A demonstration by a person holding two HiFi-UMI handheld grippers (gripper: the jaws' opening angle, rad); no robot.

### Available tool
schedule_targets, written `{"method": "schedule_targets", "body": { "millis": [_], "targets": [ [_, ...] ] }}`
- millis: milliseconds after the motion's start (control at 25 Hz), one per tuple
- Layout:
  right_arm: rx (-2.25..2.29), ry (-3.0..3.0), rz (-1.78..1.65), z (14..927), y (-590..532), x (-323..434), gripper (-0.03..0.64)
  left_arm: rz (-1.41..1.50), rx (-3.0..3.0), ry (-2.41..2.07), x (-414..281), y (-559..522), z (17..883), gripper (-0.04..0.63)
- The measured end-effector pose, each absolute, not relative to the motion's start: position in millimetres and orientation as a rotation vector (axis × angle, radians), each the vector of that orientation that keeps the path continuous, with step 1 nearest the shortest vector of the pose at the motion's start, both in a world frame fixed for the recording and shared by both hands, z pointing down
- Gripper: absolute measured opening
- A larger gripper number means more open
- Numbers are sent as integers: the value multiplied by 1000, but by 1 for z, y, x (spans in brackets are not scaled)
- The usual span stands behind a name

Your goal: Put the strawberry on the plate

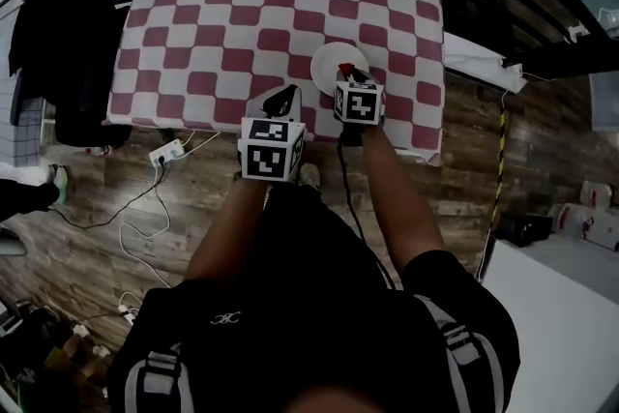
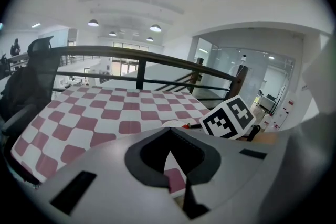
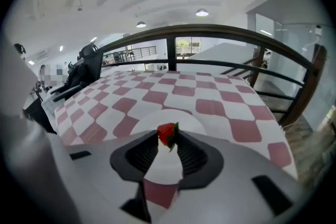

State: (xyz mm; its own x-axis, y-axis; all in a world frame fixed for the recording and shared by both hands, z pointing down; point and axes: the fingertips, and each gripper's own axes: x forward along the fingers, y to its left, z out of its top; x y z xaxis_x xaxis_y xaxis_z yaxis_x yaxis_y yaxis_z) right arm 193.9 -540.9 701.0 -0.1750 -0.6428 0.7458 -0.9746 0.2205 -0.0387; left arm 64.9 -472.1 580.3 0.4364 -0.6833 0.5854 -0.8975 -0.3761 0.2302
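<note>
My right claw [image 3: 168, 137] pinches the strawberry [image 3: 167, 133] just above the white plate [image 3: 155, 119]. My left claw [image 2: 169, 151] is closed, holding nothing. Next, I think, lower gently and let go.

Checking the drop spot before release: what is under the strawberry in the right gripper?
The white plate lies below the strawberry, on the checkered cloth. The right gripper, shut on the berry, covers much of the plate's near half, so that part cannot be seen.
</note>
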Motion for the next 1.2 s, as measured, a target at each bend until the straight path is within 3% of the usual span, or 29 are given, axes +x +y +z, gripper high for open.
{"method": "schedule_targets", "body": {
  "millis": [440, 640, 800, 920, 960, 1200],
  "targets": [
    [1329, -1844, 681, 726, -549, 180, 141, 545, 2160, -1322, 53, -483, 581, 0],
    [1307, -1879, 695, 716, -549, 177, 218, 559, 2178, -1303, 56, -491, 578, 0],
    [1423, -1986, 650, 671, -545, 180, 225, 550, 2199, -1303, 61, -500, 569, 0],
    [1603, -2071, 506, 615, -543, 193, 51, 526, 2240, -1298, 72, -510, 555, 0],
    [1654, -2097, 459, 595, -541, 196, 24, 517, 2259, -1295, 77, -513, 548, 0],
    [1853, -2156, 198, 486, -528, 214, 14, 419, 2394, -1295, 110, -530, 496, 0]
  ]
}}
